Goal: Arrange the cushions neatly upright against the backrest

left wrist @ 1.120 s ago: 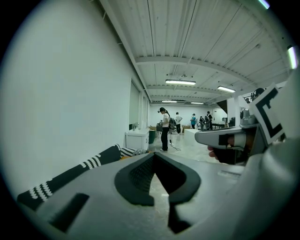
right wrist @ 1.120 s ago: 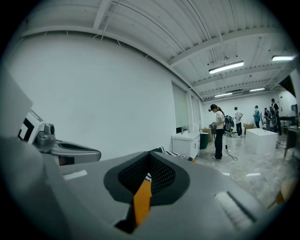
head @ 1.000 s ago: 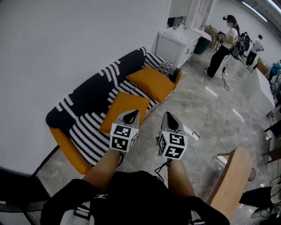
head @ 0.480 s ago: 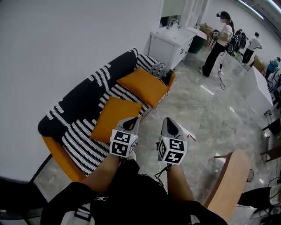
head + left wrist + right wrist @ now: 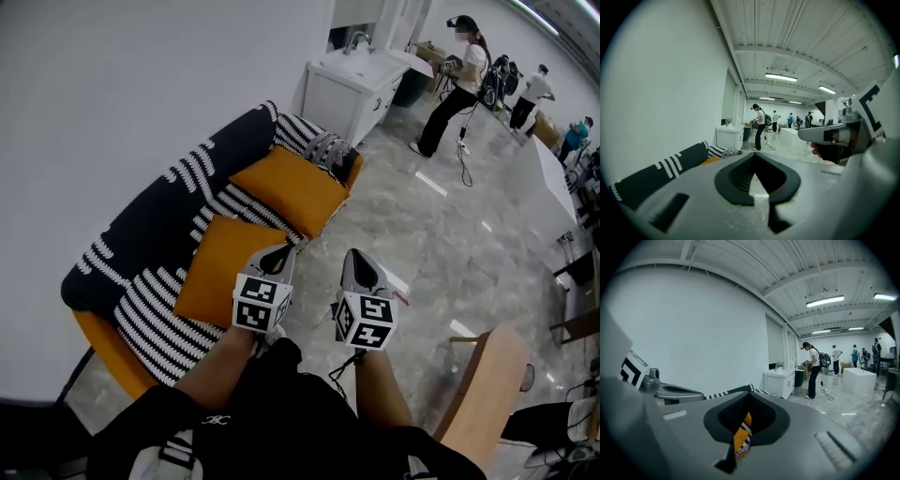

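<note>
**A:** Where are the cushions?

**B:** Both lie flat on the sofa (image 5: 150,314) seat. From the tools, the near cushion (image 5: 220,272) is at 9 o'clock and the far cushion (image 5: 286,187) at 11. A small grey cushion (image 5: 330,150) sits at the sofa's far end, toward 12. None of them leans on the backrest (image 5: 183,192) yet.

**A:** How will they handle?

**B:** Light, soft and squashy, I'd say, with fabric that shouldn't slip. A pinch in the middle would only bunch the cover. Better to take an edge or a corner, one tool on each side, and tip the cushion up. A soft one may slump forward again unless it's pressed well into the backrest.

**A:** And the tools?

**B:** The left gripper (image 5: 278,253) and right gripper (image 5: 359,265) are both closed tight with nothing in them. They'd have to open first.

**A:** Anything in the way?

**B:** Nothing lies between the tools and the sofa. There's a chair (image 5: 483,389) at 4 o'clock and a cabinet (image 5: 352,84) at 12, past the sofa. The people (image 5: 457,75) at 1 are well apart.
</note>
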A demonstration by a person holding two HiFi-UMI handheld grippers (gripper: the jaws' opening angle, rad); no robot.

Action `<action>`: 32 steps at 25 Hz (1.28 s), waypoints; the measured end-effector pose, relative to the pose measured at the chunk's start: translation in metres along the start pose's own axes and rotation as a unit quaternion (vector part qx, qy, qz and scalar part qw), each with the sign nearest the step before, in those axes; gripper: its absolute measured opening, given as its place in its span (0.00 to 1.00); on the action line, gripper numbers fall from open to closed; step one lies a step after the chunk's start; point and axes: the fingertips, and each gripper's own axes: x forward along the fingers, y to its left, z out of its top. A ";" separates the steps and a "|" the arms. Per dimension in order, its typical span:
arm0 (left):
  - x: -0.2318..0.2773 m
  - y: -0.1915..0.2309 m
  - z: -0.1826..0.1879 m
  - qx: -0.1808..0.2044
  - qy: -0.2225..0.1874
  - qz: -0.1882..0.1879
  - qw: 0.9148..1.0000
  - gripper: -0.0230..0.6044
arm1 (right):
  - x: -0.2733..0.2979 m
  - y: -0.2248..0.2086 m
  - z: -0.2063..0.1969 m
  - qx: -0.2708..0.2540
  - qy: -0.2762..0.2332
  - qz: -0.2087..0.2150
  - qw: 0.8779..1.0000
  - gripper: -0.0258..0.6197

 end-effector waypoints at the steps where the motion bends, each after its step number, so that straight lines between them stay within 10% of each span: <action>1: 0.012 0.005 0.002 -0.001 0.002 0.000 1.000 0.05 | 0.012 -0.005 0.002 0.000 0.001 0.001 1.000 0.05; 13: 0.140 0.098 0.042 -0.026 -0.003 0.040 0.999 0.05 | 0.187 -0.027 0.045 -0.028 0.014 0.060 0.998 0.05; 23: 0.139 0.183 0.034 -0.044 0.008 0.115 0.992 0.05 | 0.277 0.027 0.049 -0.056 0.029 0.137 0.989 0.05; 32: 0.059 0.262 -0.004 -0.110 0.018 0.281 0.953 0.05 | 0.333 0.124 0.036 -0.090 0.046 0.275 0.956 0.05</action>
